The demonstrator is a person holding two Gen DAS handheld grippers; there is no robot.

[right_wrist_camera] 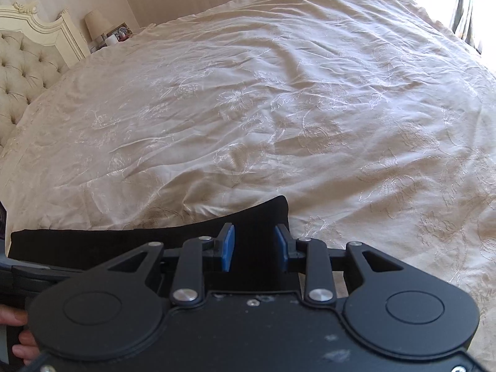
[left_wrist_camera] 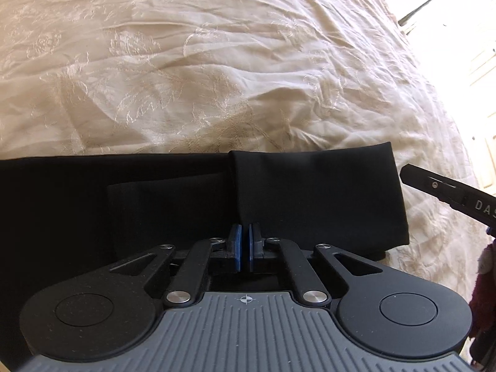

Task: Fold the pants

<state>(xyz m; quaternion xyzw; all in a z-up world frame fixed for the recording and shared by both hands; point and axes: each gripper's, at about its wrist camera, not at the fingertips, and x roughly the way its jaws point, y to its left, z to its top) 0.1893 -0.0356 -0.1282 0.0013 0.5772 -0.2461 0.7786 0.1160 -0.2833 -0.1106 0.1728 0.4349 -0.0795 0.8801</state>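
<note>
The black pants (left_wrist_camera: 316,198) lie folded on a cream embroidered bedspread (left_wrist_camera: 217,62), near its front edge. In the left wrist view a folded layer lies over the right part, with a smaller flap at the left. My left gripper (left_wrist_camera: 247,232) sits at the near edge of that layer with its blue pads almost together; whether cloth is pinched between them is hidden. In the right wrist view my right gripper (right_wrist_camera: 254,241) is open, its blue pads apart over the right end of the pants (right_wrist_camera: 248,217). Part of the right gripper (left_wrist_camera: 446,192) shows at the right edge of the left wrist view.
The bedspread (right_wrist_camera: 248,93) stretches far beyond the pants. A tufted headboard (right_wrist_camera: 24,59) and a bedside lamp (right_wrist_camera: 97,23) stand at the far left. A bright window and curtain (right_wrist_camera: 471,6) are at the far right. A hand (right_wrist_camera: 18,331) holds the left handle.
</note>
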